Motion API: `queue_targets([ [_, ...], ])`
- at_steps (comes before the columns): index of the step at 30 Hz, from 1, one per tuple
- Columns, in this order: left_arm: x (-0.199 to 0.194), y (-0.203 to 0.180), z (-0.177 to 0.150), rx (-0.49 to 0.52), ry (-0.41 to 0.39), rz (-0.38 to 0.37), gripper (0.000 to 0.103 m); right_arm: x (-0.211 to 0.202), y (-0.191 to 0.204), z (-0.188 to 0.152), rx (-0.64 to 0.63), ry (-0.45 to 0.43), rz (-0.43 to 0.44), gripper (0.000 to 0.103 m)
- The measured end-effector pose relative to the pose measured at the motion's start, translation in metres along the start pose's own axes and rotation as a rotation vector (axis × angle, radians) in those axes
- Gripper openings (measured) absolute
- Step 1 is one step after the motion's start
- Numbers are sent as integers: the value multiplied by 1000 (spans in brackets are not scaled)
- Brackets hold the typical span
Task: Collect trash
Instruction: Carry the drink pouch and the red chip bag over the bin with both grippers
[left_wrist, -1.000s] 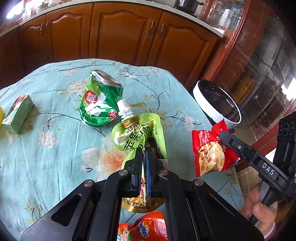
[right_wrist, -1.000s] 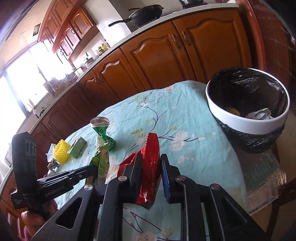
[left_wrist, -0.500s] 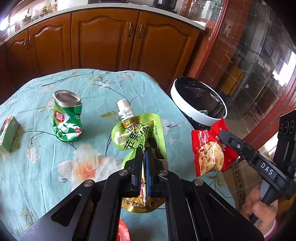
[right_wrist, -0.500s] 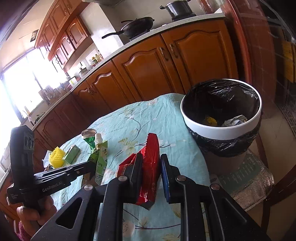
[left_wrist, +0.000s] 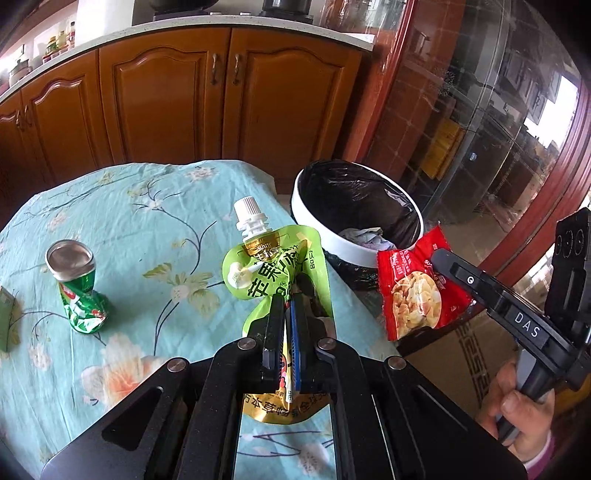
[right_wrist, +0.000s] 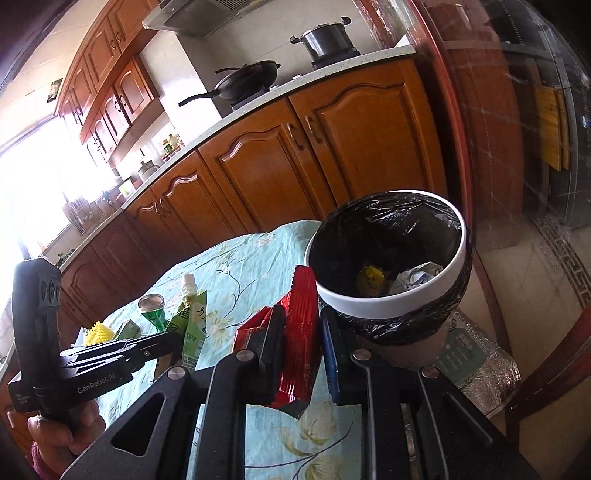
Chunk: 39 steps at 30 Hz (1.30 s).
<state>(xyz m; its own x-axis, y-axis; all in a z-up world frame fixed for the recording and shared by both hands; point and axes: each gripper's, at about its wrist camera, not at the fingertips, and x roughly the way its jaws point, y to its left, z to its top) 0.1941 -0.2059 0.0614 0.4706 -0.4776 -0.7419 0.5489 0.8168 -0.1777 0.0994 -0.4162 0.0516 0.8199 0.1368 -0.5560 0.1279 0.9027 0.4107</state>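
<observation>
My left gripper (left_wrist: 287, 306) is shut on a green spouted drink pouch (left_wrist: 273, 273), which hangs above the table's right side with its white cap up. My right gripper (right_wrist: 303, 325) is shut on a red snack bag (right_wrist: 301, 332), also seen from the side as the red snack bag (left_wrist: 413, 291) in the left wrist view. Both are held in the air near the white trash bin (left_wrist: 354, 243) lined with a black bag, which stands just past the table edge. The trash bin (right_wrist: 391, 306) holds crumpled paper and a yellow scrap.
A crushed green can (left_wrist: 79, 295) stands on the floral teal tablecloth (left_wrist: 140, 229) at the left, with a green carton (left_wrist: 7, 321) at the frame edge. A yellow spiky ball (right_wrist: 98, 332) lies further back. Wooden cabinets (left_wrist: 184, 96) stand behind the table.
Both grippers have carried their trash to the right and slightly up, toward the bin, which now looks larger and nearer. The can and carton have slid left in the left wrist view.
</observation>
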Motion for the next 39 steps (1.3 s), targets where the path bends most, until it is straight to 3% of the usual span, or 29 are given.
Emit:
queue_targets([
  [16, 45, -45, 68, 91, 30, -25, 3, 14, -50, 54, 3, -45, -116, 19],
  [25, 92, -67, 115, 107, 63, -7, 3, 35, -70, 78, -2, -36, -152, 19],
  [39, 133, -81, 127, 136, 131, 18, 3, 58, -91, 88, 6, 7, -176, 19],
])
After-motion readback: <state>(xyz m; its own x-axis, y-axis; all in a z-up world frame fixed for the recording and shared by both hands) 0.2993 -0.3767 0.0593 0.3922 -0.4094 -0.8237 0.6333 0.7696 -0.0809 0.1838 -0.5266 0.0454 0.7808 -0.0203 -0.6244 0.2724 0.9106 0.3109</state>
